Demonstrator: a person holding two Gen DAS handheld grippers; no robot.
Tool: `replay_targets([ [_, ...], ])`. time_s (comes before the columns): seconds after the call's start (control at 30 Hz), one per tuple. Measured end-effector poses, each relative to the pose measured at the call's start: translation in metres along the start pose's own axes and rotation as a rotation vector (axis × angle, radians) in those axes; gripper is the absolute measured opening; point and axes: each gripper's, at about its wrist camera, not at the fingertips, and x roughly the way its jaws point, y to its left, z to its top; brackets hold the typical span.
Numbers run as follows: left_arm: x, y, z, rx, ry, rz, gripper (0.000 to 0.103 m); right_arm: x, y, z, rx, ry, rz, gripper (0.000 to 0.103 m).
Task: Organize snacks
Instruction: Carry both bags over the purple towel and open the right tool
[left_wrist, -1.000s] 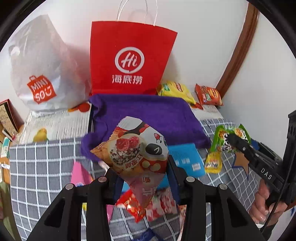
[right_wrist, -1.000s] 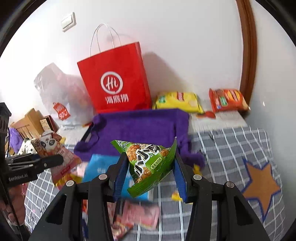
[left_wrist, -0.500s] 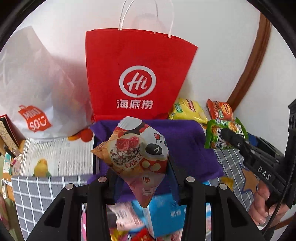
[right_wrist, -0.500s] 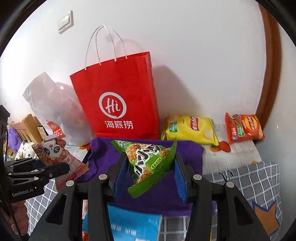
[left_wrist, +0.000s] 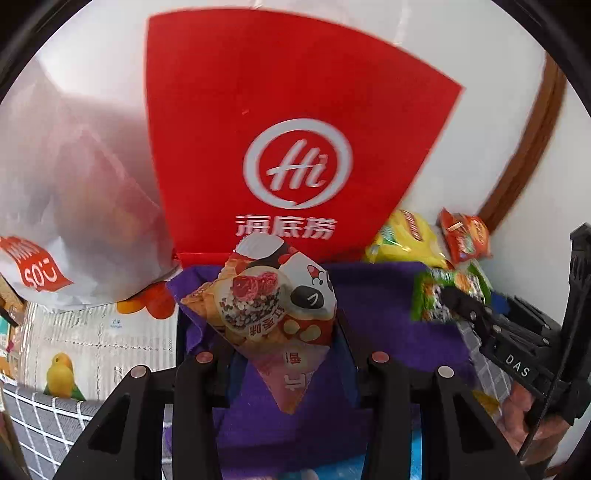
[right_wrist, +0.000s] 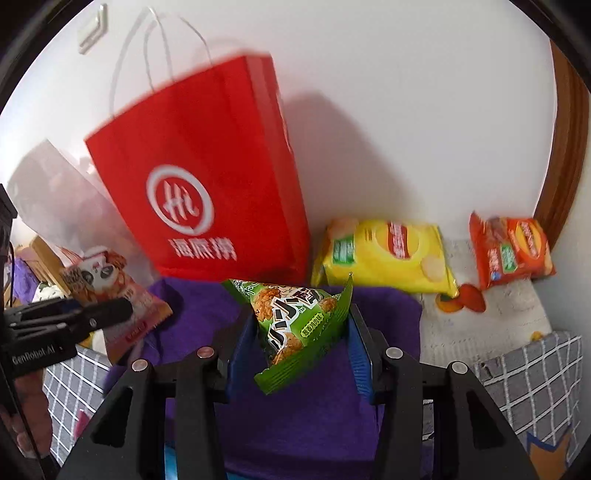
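Note:
My left gripper (left_wrist: 284, 339) is shut on a triangular panda snack pack (left_wrist: 275, 306), held above a purple cloth (left_wrist: 388, 332) just in front of the red paper bag (left_wrist: 291, 125). My right gripper (right_wrist: 295, 336) is shut on a green triangular snack pack (right_wrist: 295, 321), also over the purple cloth (right_wrist: 314, 424). The right gripper shows at the right in the left wrist view (left_wrist: 465, 306). The left gripper shows at the left in the right wrist view (right_wrist: 107, 314), with the panda pack (right_wrist: 114, 291). The red bag (right_wrist: 207, 177) stands upright against the wall.
A yellow chip bag (right_wrist: 384, 254) and an orange chip bag (right_wrist: 509, 251) lie by the wall at the right. A white Miniso plastic bag (left_wrist: 55, 206) stands left of the red bag. A grey checked tablecloth (right_wrist: 535, 376) covers the table. A wooden door frame (left_wrist: 524, 147) is at right.
Both grippers have moved forward and up toward the red bag, each still holding its snack pack. The red bag now looms much larger; the loose snacks on the table have dropped out of view.

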Motion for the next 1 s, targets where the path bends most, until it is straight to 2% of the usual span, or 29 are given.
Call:
replay_targets([
  [0.07, 0.008, 0.004, 0.002, 0.019, 0.028, 0.013, 0.040, 0.014, -0.004, -0.002, -0.002, 0.041, -0.018, 0.047],
  [0.13, 0.010, 0.010, 0.002, 0.006, 0.020, 0.011, 0.040, 0.023, -0.009, -0.004, -0.001, 0.057, -0.029, 0.047],
  [0.27, 0.024, 0.018, 0.001, -0.005, 0.062, 0.006, 0.040, 0.033, -0.013, -0.008, -0.019, 0.081, -0.045, 0.047],
  [0.47, 0.053, 0.016, -0.007, -0.001, 0.159, 0.019, 0.040, 0.047, -0.014, -0.014, -0.027, 0.127, -0.054, 0.047],
  [0.73, 0.060, 0.008, -0.014, 0.026, 0.196, 0.052, 0.040, 0.054, -0.003, -0.020, -0.054, 0.151, -0.048, 0.047],
  [1.0, 0.064, 0.012, -0.014, 0.017, 0.222, 0.048, 0.040, 0.057, -0.002, -0.021, -0.051, 0.156, -0.056, 0.048],
])
